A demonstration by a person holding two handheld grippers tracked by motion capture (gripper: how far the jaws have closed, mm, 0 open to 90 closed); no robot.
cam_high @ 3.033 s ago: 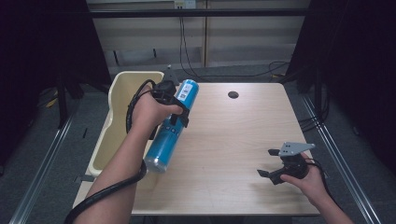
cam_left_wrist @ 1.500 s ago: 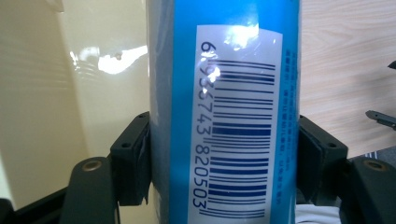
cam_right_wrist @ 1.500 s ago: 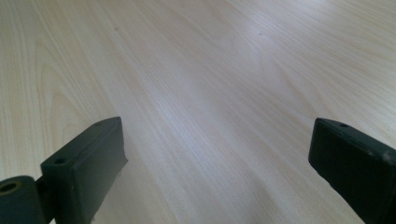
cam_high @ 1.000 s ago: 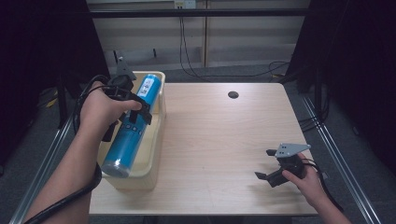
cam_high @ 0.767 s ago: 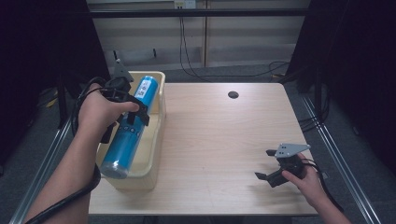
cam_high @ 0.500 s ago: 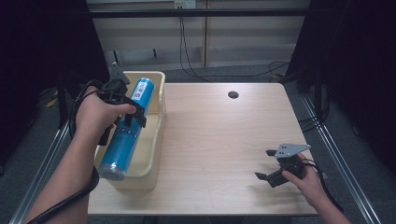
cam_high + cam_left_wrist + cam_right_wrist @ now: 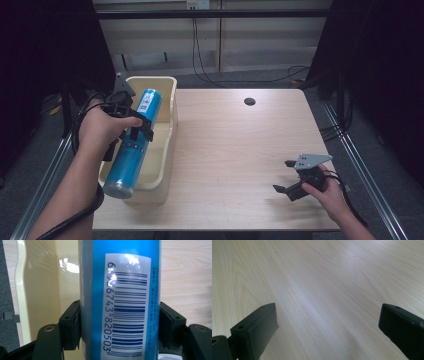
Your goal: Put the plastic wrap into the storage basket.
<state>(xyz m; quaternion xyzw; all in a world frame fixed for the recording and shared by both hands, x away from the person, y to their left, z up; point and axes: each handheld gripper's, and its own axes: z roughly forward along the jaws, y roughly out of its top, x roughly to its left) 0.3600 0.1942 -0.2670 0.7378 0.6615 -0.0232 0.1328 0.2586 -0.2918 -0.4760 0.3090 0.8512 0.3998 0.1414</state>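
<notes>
We see the pale wooden surface (image 7: 240, 145) evenly lit from overhead in the high view, while the room around it falls to near black at both sides. The picture there is soft, with fine detail smeared. Small, faint shadows lie under the right tongs (image 7: 291, 181) on the wood. In the left gripper view, white glare streaks the glossy cream plastic bin (image 7: 42, 285) and washes out the top digits of the barcode on the shiny blue cylindrical can (image 7: 120, 300). In the right gripper view, a broad pale sheen crosses the wood grain, and the near black pads (image 7: 257, 327) look blurred.
</notes>
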